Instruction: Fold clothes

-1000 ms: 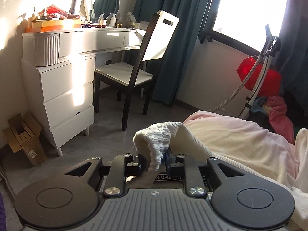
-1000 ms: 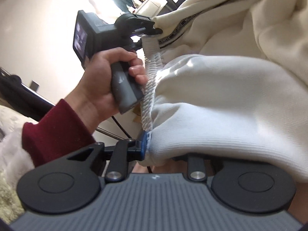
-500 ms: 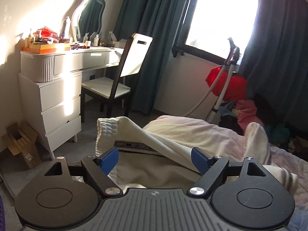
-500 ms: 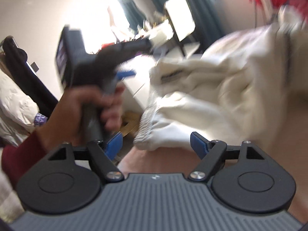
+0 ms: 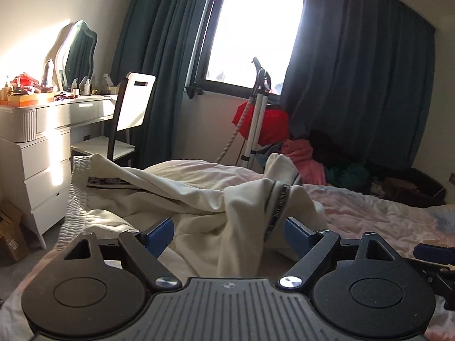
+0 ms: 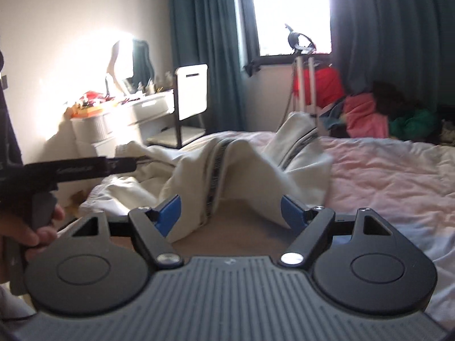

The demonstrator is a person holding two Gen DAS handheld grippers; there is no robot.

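Both grippers stand with their blue pads spread wide and nothing clamped between them. A second ago I had each one pinched on the ribbed waistband of the cream knitted trousers with the dark lettered side stripe (image 5: 176, 196); now my left gripper (image 5: 227, 231) and my right gripper (image 6: 231, 209) are both free, and the garment lies dropped in a loose heap on the pink quilted bed (image 5: 378, 213). Its ribbed waistband hangs over the bed's left edge, and one leg end stands up in a peak towards the window side. From the right wrist view I see the left gripper's black body reaching in from the left, with the hand (image 6: 31, 227) on its grey grip. Both views sit further back from the cloth than before.
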